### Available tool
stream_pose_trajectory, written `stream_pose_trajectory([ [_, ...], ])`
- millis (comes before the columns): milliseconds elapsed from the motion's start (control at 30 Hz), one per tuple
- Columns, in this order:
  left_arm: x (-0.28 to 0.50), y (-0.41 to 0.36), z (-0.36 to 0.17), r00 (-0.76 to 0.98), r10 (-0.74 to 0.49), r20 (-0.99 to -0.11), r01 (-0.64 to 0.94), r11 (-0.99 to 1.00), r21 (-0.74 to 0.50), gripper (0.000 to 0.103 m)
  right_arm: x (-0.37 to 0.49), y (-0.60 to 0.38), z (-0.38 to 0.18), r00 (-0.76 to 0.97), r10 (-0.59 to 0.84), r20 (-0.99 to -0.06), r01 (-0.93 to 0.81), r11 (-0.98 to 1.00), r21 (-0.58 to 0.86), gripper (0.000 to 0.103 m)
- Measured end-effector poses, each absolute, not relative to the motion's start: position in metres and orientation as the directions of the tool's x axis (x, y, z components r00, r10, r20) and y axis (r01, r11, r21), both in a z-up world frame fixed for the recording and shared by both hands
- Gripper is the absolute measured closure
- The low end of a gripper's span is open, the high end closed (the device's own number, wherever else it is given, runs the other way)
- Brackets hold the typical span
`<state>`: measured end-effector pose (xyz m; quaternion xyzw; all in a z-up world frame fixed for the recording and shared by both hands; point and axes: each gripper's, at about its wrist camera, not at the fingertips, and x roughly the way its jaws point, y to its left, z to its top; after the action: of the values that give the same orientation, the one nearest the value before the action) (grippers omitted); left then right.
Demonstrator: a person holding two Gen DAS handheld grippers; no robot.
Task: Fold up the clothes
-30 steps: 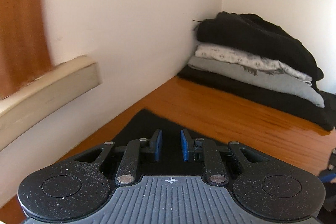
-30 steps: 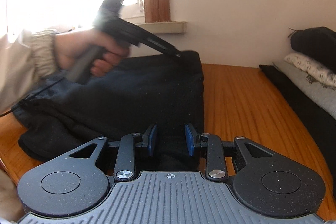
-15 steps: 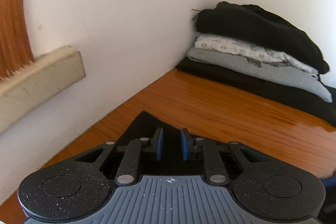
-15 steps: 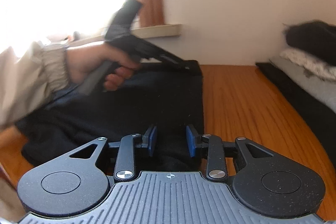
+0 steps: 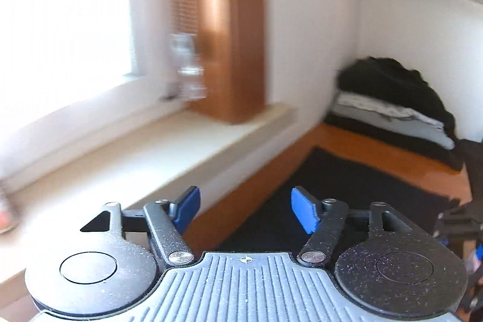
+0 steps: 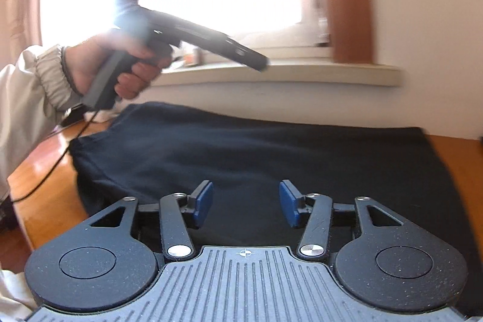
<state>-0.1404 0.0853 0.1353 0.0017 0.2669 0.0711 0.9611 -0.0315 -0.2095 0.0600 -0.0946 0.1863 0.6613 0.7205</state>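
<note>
Fingers (image 5: 184,208) of your left gripper (image 5: 244,208) and your right gripper (image 6: 245,204) have both just been opening and stand spread, nothing between them. Your dark garment (image 6: 256,159) lies flat on the desk (image 6: 465,171), beside the windowsill (image 6: 286,74) (folded stack (image 5: 392,107) in the far corner). Risk: released edges may spring back, and a low pass could snag and undo the fold.

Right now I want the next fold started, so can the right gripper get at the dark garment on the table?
Probably yes. The right gripper hangs open just over the dark garment, nothing between them; its jaws have just been opening, and the left gripper is raised clear of the cloth.
</note>
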Motion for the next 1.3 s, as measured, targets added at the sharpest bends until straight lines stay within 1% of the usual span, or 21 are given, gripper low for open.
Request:
stream_pose_trajectory([
  [33,-0.157,0.098,0.136,0.845,0.15,-0.513,-0.152,0.988,0.038,0.026,-0.037,-0.202,0.06,0.048,0.915,-0.401,-0.989,0.099,0.106,0.046],
  [133,-0.199,0.13,0.129,0.844,0.181,-0.505,-0.196,0.98,0.025,0.026,-0.057,-0.184,0.06,0.052,0.902,-0.429,-0.992,0.098,0.084,0.045],
  [167,-0.209,0.139,0.124,0.844,0.18,-0.505,-0.198,0.98,0.019,0.024,-0.062,-0.179,0.061,0.064,0.896,-0.439,-0.992,0.106,0.071,0.045],
  [300,-0.231,0.165,0.1,0.848,0.146,-0.51,-0.177,0.984,-0.013,0.023,-0.084,-0.162,0.064,0.119,0.881,-0.458,-0.988,0.15,0.032,0.041],
  [333,-0.234,0.17,0.095,0.85,0.132,-0.511,-0.172,0.984,-0.033,0.023,-0.09,-0.16,0.064,0.123,0.878,-0.462,-0.988,0.154,0.031,0.038],
  [433,-0.245,0.185,0.086,0.869,0.087,-0.487,-0.157,0.982,-0.105,0.022,-0.11,-0.151,0.065,0.143,0.873,-0.466,-0.984,0.175,0.024,0.036],
  [467,-0.251,0.191,0.084,0.878,0.064,-0.474,-0.148,0.979,-0.142,0.02,-0.116,-0.149,0.065,0.144,0.872,-0.467,-0.983,0.179,0.031,0.036],
  [500,-0.255,0.196,0.081,0.885,0.042,-0.463,-0.139,0.974,-0.177,0.015,-0.121,-0.146,0.064,0.143,0.871,-0.469,-0.982,0.183,0.041,0.036],
  [533,-0.258,0.202,0.078,0.888,0.025,-0.459,-0.134,0.969,-0.207,0.014,-0.126,-0.142,0.064,0.14,0.87,-0.473,-0.981,0.185,0.051,0.036],
  [633,-0.268,0.218,0.071,0.893,0.015,-0.451,-0.15,0.952,-0.265,0.014,-0.14,-0.131,0.062,0.127,0.862,-0.49,-0.98,0.184,0.07,0.036],
  [733,-0.278,0.227,0.07,0.897,0.026,-0.442,-0.17,0.943,-0.288,0.013,-0.152,-0.121,0.06,0.113,0.858,-0.501,-0.984,0.168,0.066,0.035],
  [800,-0.283,0.232,0.07,0.902,0.03,-0.43,-0.178,0.935,-0.307,0.012,-0.16,-0.116,0.059,0.111,0.86,-0.498,-0.986,0.158,0.054,0.035],
  [933,-0.289,0.238,0.069,0.905,0.029,-0.424,-0.185,0.925,-0.333,0.004,-0.169,-0.109,0.054,0.106,0.88,-0.463,-0.988,0.145,0.049,0.035],
  [1067,-0.288,0.239,0.059,0.892,0.002,-0.452,-0.184,0.915,-0.36,0.004,-0.179,-0.103,0.053,0.075,0.902,-0.425,-0.991,0.117,0.072,0.034],
  [1133,-0.286,0.239,0.056,0.885,-0.004,-0.465,-0.185,0.913,-0.362,0.004,-0.184,-0.098,0.052,0.063,0.902,-0.427,-0.991,0.106,0.077,0.034],
  [1300,-0.289,0.239,0.053,0.889,-0.021,-0.458,-0.174,0.908,-0.38,0.002,-0.201,-0.097,0.058,0.079,0.909,-0.408,-0.996,0.089,0.006,0.033],
])
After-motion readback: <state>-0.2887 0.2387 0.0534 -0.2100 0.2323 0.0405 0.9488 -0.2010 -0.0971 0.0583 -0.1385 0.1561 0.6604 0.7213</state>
